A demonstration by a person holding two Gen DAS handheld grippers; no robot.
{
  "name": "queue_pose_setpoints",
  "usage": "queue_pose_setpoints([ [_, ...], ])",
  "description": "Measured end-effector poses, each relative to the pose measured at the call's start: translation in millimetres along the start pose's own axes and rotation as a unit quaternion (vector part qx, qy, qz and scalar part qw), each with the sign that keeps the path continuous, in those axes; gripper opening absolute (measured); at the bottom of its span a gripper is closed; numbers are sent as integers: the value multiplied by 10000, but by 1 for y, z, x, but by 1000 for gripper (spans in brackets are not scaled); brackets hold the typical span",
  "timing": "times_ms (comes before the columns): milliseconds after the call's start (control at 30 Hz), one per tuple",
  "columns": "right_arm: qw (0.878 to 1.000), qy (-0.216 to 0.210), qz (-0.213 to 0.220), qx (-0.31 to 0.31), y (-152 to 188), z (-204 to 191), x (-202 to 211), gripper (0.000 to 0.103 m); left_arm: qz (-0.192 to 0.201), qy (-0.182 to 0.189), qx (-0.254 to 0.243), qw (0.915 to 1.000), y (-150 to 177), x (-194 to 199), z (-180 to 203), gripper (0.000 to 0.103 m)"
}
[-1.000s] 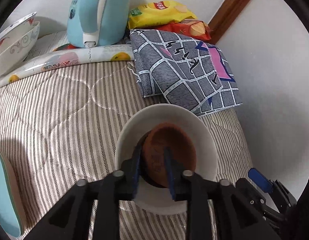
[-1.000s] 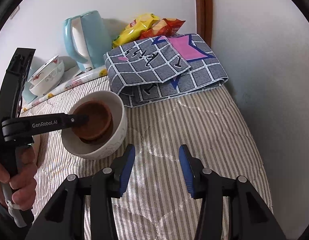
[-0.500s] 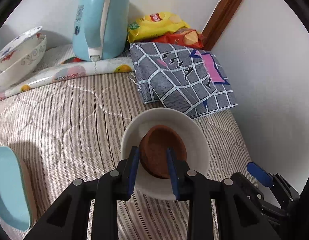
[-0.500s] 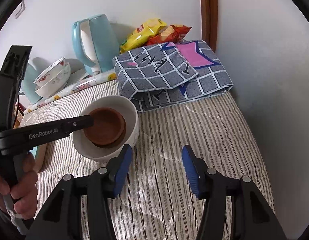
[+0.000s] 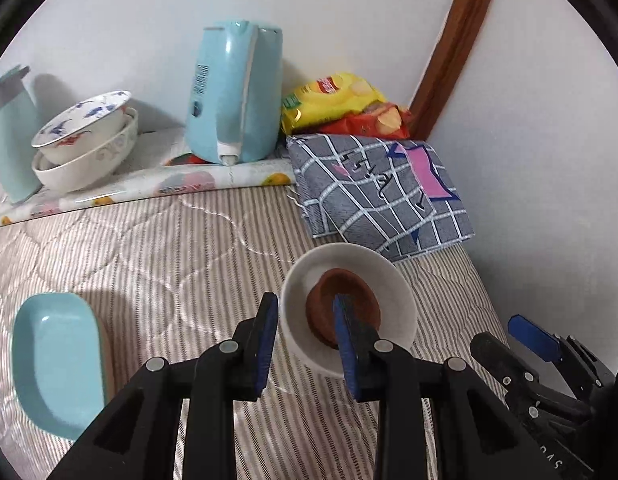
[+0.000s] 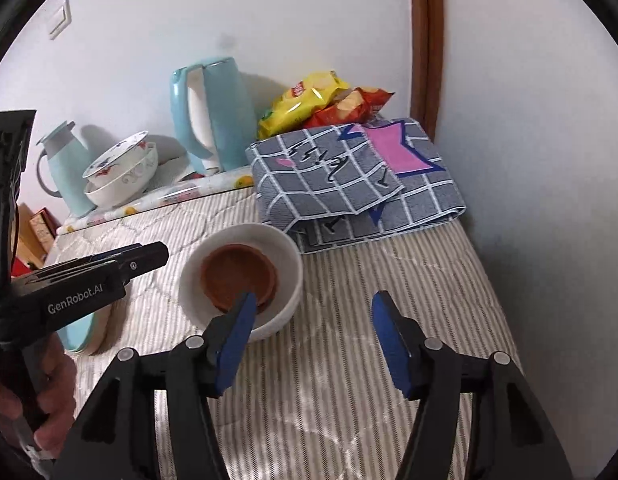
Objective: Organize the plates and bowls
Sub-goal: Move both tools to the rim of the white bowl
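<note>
at the left of the left wrist view a blue dish (image 5: 53,360) lies on the striped bed (image 5: 169,248); at centre the left tool (image 5: 305,340) is spread, empty, before the brown bowl (image 5: 341,300) nested in the white bowl (image 5: 393,280); right tool (image 6: 313,344) spread, empty.

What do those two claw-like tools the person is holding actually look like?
Both are matte black plastic. The left gripper and right gripper each end in two slim fingers faced with blue pads, with silver rivets at the joints. The left one's side carries white "GenRobot.AI" lettering. A bare hand grips its handle; no cables are visible.
</note>
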State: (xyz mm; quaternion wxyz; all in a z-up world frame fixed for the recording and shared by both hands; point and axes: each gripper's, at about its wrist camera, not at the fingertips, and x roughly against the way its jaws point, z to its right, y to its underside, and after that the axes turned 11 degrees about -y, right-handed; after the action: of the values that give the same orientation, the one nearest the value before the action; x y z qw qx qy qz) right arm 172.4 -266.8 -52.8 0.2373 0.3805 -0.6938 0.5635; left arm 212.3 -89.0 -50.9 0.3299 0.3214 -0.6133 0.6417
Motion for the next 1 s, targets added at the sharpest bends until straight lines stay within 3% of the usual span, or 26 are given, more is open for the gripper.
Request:
queue_pose_setpoints([
  [133,9999,54,-161,28,-2,-1,-2,60,65,-212,2,9998,1,5,-5,27],
  [433,9996,-79,-223,-158,-10,7,-16,60,-366,-285,-6,9989,0,-17,-13,27],
  [867,9983,-47,-567,-90,-22,10,-65,60,-660,-124,152,9976,-2,-55,-17,27],
  [1000,9973,46,-728,-71,-22,13,-83,54,-731,-72,90,9973,-4,-65,-13,27],
])
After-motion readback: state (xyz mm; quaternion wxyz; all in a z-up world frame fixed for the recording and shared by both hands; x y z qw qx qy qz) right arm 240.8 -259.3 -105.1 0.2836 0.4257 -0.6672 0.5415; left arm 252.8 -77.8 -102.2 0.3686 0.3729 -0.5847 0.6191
